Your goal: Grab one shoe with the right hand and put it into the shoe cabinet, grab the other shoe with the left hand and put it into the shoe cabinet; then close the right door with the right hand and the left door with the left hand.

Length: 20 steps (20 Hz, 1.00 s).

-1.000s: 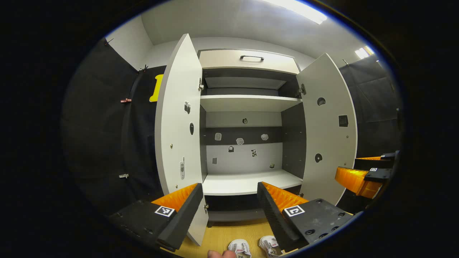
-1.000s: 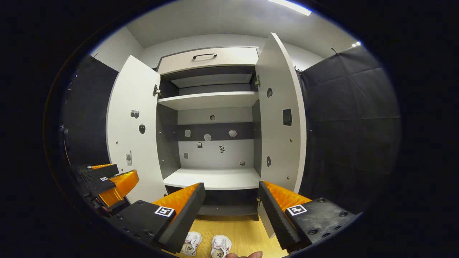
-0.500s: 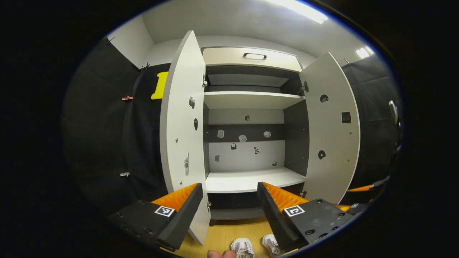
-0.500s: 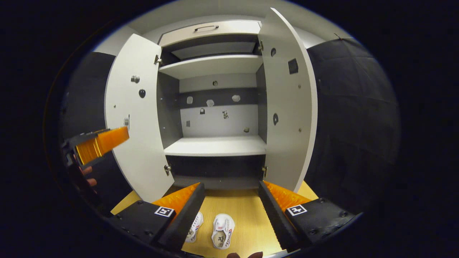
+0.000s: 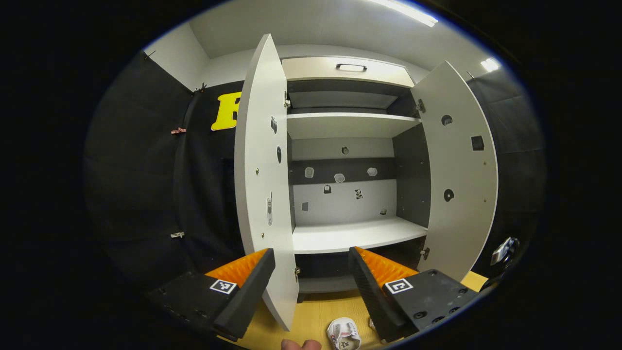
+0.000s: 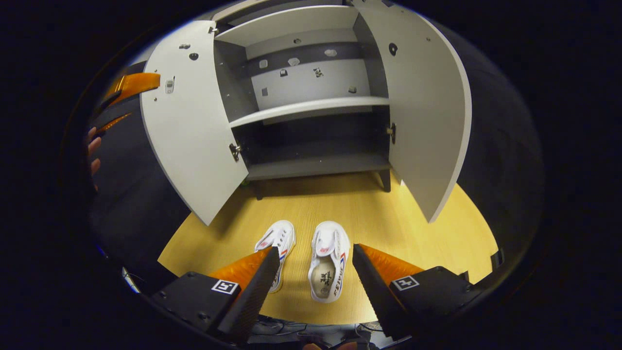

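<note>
Right gripper view: two shoes (image 6: 330,265), two open doors (image 6: 194,121).

The shoe cabinet (image 6: 194,126) has smooth matt white doors and dark grey panels. The floor (image 6: 388,228) looks like pale wood laminate. The white shoes (image 6: 330,265) appear canvas.

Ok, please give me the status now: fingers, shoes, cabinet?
Right gripper open, above right shoe. Left gripper open, facing cabinet. Both shoes on floor; left shoe beside right. Both doors open, path free.
</note>
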Available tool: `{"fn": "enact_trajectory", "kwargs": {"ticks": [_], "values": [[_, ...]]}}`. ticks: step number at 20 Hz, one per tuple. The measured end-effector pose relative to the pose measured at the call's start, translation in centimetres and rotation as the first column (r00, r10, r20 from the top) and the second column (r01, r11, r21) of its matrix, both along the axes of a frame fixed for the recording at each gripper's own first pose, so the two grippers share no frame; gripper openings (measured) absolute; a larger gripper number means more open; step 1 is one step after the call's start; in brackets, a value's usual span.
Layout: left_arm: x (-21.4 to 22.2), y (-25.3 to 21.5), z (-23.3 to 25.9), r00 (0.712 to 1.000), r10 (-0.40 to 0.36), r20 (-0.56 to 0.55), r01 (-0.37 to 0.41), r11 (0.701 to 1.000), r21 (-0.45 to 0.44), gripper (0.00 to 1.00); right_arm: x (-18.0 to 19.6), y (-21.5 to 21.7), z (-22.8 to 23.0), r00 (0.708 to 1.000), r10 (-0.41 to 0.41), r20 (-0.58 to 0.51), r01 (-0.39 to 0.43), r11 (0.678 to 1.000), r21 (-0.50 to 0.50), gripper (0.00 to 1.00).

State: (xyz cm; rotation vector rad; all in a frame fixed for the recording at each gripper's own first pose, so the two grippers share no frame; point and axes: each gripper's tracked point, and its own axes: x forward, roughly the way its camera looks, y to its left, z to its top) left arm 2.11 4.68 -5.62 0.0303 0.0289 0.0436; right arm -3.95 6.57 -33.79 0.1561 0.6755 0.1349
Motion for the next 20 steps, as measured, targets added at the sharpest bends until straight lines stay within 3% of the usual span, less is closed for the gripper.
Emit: {"fn": "enact_trajectory", "kwargs": {"ticks": [5, 7, 8, 13, 14, 15, 20], "values": [[0.0, 0.1, -1.6, 1.000, -0.020, -0.012, 0.020, 1.000, 0.017, 0.95, 1.0, 2.0, -7.0, 0.997, 0.005, -0.083, -0.003, 1.000, 0.026, 0.98], [0.1, 0.1, -2.4, 0.999, -0.028, -0.028, 0.028, 0.999, 0.015, 0.95, 1.6, 2.4, -9.4, 0.995, 0.003, -0.104, -0.001, 1.000, 0.021, 0.92], [0.1, 0.1, -2.7, 0.999, -0.026, -0.035, 0.026, 1.000, 0.014, 0.95, 2.1, 2.6, -10.5, 0.994, 0.003, -0.109, -0.001, 1.000, 0.017, 0.81], [0.4, 0.6, -4.2, 0.999, -0.012, -0.051, 0.013, 1.000, 0.018, 0.94, 5.3, 3.5, -15.2, 0.992, -0.030, -0.125, 0.029, 1.000, -0.008, 0.76], [0.3, 0.6, -4.8, 0.998, -0.012, -0.061, 0.013, 1.000, 0.021, 0.95, 6.1, 3.2, -15.9, 0.992, -0.045, -0.120, 0.042, 0.999, -0.026, 0.60], [0.2, 0.6, -5.2, 0.997, -0.013, -0.070, 0.014, 1.000, 0.023, 0.95, 6.9, 3.4, -16.6, 0.992, -0.057, -0.114, 0.053, 0.998, -0.034, 0.52], [0.0, 0.9, -6.3, 0.995, 0.000, -0.096, 0.001, 1.000, 0.018, 0.95, 9.1, 3.1, -17.0, 0.994, -0.091, -0.066, 0.087, 0.995, -0.058, 0.24]]}}
